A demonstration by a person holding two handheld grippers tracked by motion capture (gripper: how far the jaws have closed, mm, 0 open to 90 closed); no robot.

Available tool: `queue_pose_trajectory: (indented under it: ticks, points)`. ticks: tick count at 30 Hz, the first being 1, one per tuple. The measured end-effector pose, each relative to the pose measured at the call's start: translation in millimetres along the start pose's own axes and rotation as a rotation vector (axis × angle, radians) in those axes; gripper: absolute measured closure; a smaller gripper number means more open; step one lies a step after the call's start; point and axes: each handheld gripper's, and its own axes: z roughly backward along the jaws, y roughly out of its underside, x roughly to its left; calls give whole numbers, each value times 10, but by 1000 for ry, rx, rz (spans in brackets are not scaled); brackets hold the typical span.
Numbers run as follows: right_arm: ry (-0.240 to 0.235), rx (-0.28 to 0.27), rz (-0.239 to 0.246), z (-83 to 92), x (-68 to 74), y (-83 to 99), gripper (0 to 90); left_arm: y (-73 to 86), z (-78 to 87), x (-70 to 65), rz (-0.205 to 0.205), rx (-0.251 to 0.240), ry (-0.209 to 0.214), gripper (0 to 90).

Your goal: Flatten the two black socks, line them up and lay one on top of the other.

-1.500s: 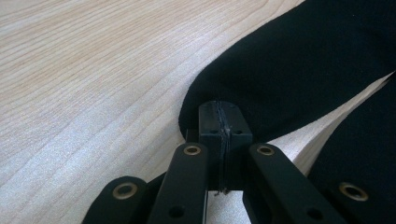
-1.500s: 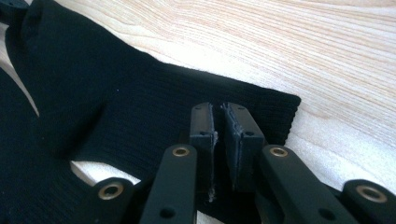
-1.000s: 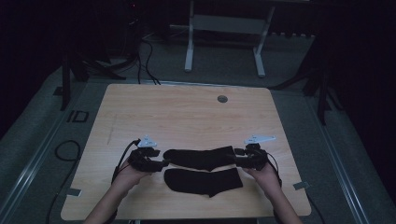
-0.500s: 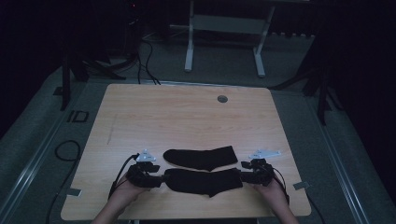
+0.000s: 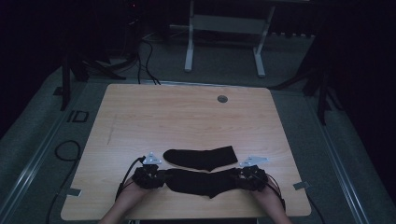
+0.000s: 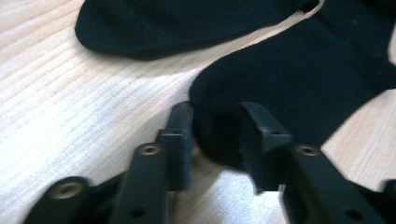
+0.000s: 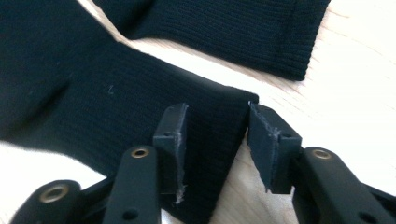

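High view: left tool point(image 5: 159, 178) and right tool point(image 5: 237, 178) straddle opposite ends of near sock point(image 5: 201, 182), jaws just closing, not yet clamped; far sock point(image 5: 201, 157) beside it on surface point(image 5: 187, 116).

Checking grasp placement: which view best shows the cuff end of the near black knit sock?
Right gripper view: the near black knit sock has its ribbed cuff between the jaws. High view shows it whole but small; left gripper view shows its toe.
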Motion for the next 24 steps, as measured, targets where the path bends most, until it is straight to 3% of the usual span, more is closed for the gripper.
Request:
queue_pose_trajectory:
  ticks: [5, 9, 12, 15, 20, 24]
  points:
    - [10, -14, 7, -8, 49, 6, 762, 5, -27, -9, 9, -9, 9, 831]
    - [17, -17, 19, -9, 90, 8, 819, -6, -26, -43, -17, -8, -7, 864]
    - [-42, -10, -13, 29, 81, -17, 832, -11, 12, -49, -23, -12, 13, 868]
    - [-59, -67, -34, 181, 77, -102, 834, -47, 131, -50, -26, -38, 32, 869]
    - [-48, -175, -14, 495, 69, -350, 835, -234, 451, 10, -8, -104, -15, 869]
    - [-37, -229, -5, 625, 1, -565, 835, -428, 628, 70, -8, -143, -39, 869]
